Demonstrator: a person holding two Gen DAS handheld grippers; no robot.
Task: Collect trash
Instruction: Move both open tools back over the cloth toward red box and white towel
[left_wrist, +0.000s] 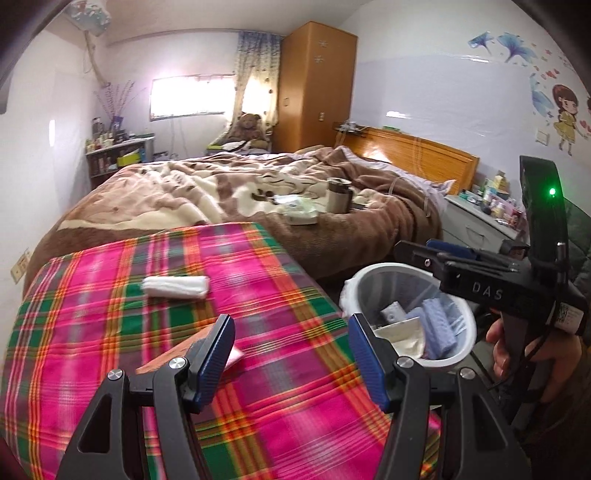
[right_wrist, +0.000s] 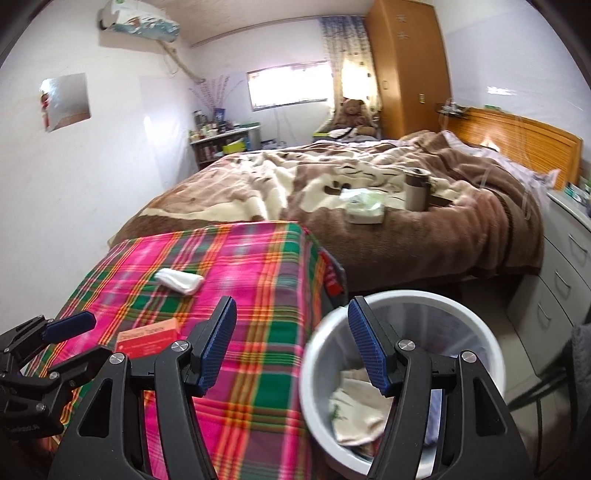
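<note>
Trash on the table: a white crumpled tissue (left_wrist: 176, 286) lying on the pink-green plaid tablecloth (left_wrist: 110, 332), well ahead of both grippers; an orange-red carton (right_wrist: 147, 338) near the table's near edge, just beside the left gripper (left_wrist: 291, 354), partly hidden behind its left finger in the left wrist view; left gripper tilted downward over the cloth, jaws apart, nothing between the blue pads (left_wrist: 218, 354); right gripper (right_wrist: 293, 349) also pitched down, jaws apart and empty, left finger over the table edge, right finger over the white waste bin (right_wrist: 314, 373); bin stands on the floor just beside the table's right side, holding crumpled paper and a bluish wad; in the left wrist view the right gripper shows side-on above the bin, a hand (left_wrist: 517, 350) wrapped on its handle, green light lit on its body; beyond the table a bed with brown blanket (left_wrist: 229, 192); a metal mug (left_wrist: 338, 195) on it.
</note>
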